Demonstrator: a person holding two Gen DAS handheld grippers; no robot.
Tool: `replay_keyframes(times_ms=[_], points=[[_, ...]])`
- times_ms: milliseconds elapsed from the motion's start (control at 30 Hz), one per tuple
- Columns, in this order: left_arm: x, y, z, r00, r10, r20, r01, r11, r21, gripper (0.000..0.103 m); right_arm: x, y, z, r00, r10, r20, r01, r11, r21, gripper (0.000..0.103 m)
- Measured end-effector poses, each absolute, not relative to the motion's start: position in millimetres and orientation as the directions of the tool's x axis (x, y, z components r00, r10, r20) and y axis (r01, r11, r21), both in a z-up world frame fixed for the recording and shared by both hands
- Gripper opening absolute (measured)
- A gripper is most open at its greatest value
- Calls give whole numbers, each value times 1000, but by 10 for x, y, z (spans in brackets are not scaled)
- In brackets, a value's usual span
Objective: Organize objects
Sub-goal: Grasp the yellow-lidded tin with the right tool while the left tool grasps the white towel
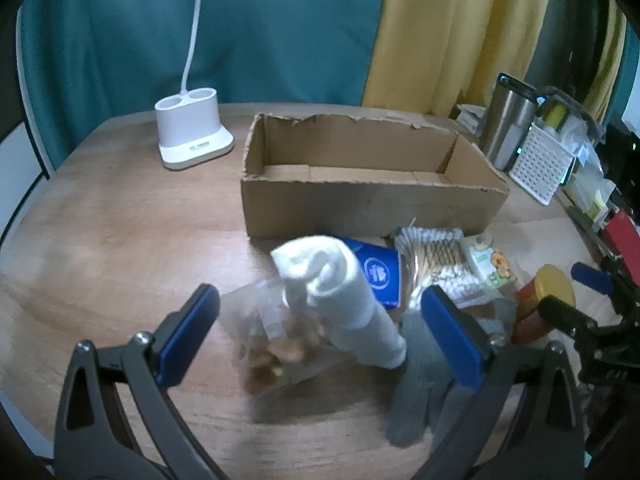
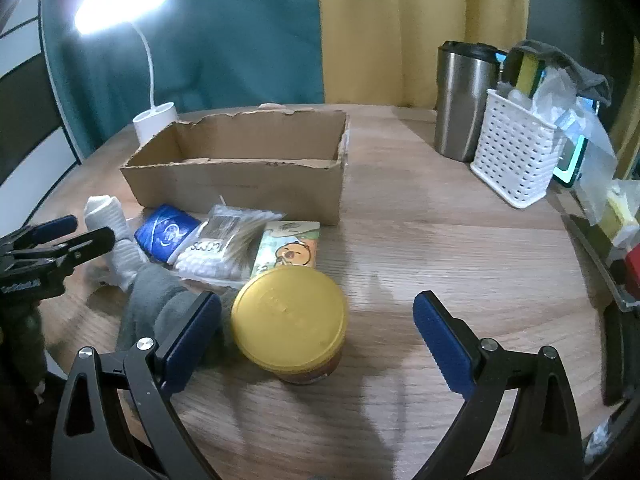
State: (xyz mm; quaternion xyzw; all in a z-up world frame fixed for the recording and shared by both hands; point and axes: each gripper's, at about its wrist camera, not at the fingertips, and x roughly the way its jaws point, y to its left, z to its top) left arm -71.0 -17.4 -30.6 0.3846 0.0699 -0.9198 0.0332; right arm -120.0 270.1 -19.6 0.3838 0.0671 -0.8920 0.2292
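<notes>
An empty cardboard box [image 1: 372,184] [image 2: 240,176] stands on the wooden table. In front of it lie a rolled white sock [image 1: 340,296] [image 2: 112,232], a clear bag of snacks [image 1: 276,344], a blue packet [image 1: 378,272] [image 2: 166,234], a pack of cotton swabs [image 1: 436,260] [image 2: 224,248], a cartoon tissue pack [image 1: 490,264] [image 2: 290,250], a grey glove [image 1: 420,380] [image 2: 160,308] and a yellow-lidded jar [image 1: 544,296] [image 2: 290,320]. My left gripper [image 1: 320,320] is open around the sock and bag. My right gripper [image 2: 316,328] is open, the jar between its fingers.
A white desk lamp base [image 1: 192,132] [image 2: 154,122] stands left of the box. A steel tumbler [image 1: 506,128] [image 2: 464,100] and a white perforated basket [image 1: 542,164] [image 2: 516,148] of items stand at the right, with clutter along the right edge.
</notes>
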Motion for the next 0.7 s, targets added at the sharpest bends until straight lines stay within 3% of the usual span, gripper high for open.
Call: replay_keyframes(times_ms=[133, 167, 233, 300, 433, 600, 700], points=[[-779, -178, -330, -697, 5, -717, 105, -988, -110, 86, -1222, 2667, -225, -595, -352, -723, 468, -883, 44, 83], [-793, -175, -336, -696, 3, -718, 106, -989, -107, 84, -1232, 2663, -233, -586, -356, -727, 473, -880, 50, 83], [-815, -160, -350, -691, 5, -723, 100, -990, -102, 72, -1244, 2658, -244, -582, -357, -731, 476, -878, 50, 82], [-838, -147, -369, -685, 8, -729, 95, -990, -100, 68, -1249, 2659, -240, -574, -370, -731, 485, -872, 60, 76], [-847, -106, -354, -690, 30, -723, 63, -993, -101, 56, -1252, 2652, -230, -566, -381, -731, 496, -866, 67, 61], [-853, -29, -323, -697, 47, -716, 29, -995, -94, 45, -1243, 2670, -218, -562, -388, -730, 500, -863, 74, 60], [-846, -12, -301, -700, 52, -712, 24, -995, -95, 45, -1234, 2680, -183, -569, -394, -722, 503, -861, 74, 60]])
